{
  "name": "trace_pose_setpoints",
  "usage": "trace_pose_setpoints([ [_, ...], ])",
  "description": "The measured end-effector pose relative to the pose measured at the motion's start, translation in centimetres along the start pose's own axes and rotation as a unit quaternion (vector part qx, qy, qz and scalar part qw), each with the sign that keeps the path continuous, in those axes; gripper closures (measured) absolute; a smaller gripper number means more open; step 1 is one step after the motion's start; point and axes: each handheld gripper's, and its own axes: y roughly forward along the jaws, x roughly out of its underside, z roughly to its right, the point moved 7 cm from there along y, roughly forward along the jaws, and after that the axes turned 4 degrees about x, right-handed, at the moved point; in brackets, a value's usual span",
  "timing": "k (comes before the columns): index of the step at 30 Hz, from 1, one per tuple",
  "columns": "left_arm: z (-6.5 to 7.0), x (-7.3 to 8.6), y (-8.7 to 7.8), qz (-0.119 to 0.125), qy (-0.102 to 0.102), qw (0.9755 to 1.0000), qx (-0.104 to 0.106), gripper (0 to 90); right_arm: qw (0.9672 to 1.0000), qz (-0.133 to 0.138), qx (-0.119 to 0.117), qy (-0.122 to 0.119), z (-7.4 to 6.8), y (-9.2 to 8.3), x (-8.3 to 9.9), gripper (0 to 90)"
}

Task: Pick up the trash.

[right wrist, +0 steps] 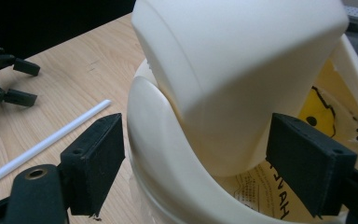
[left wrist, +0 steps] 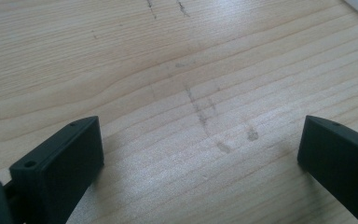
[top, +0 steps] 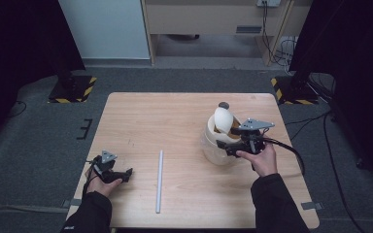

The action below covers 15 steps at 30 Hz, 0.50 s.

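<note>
Bin sits right of centre on the table, its swing lid tipped.
Right gripper straddles rim and lid, jaws wide, gripping nothing; left gripper rests open by the white rod.

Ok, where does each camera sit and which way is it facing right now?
High view: above the person's side, looking forward and down on the light wooden table; both forearms enter from below.
Left gripper view: on the left gripper, aimed at bare wood between open jaws.
Right gripper view: on the right gripper, its open jaws flanking the tilted cream cup in the cream plastic tub.
Shared: the thin white rod shows in the high and right gripper views.
</note>
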Motion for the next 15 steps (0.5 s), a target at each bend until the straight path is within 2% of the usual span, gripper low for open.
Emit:
trace_pose_setpoints([
  [7, 0.0, 0.0, 0.0, 0.000, 0.000, 1.0000, 0.000, 0.0, 1.0000, 0.002, -0.003, 0.000, 0.0, -0.6, -0.1, 21.6],
  [9, 0.0, 0.0, 0.0, -0.001, 0.000, 1.0000, 0.001, 0.0, 0.9999, 0.013, -0.003, 0.003, 0.1, -1.4, -0.4, 21.6],
  [15, 0.0, -0.1, -0.1, -0.005, -0.001, 1.0000, 0.001, 3.1, 0.9988, 0.041, 0.022, 0.016, 1.5, -4.3, -1.1, 19.2],
])
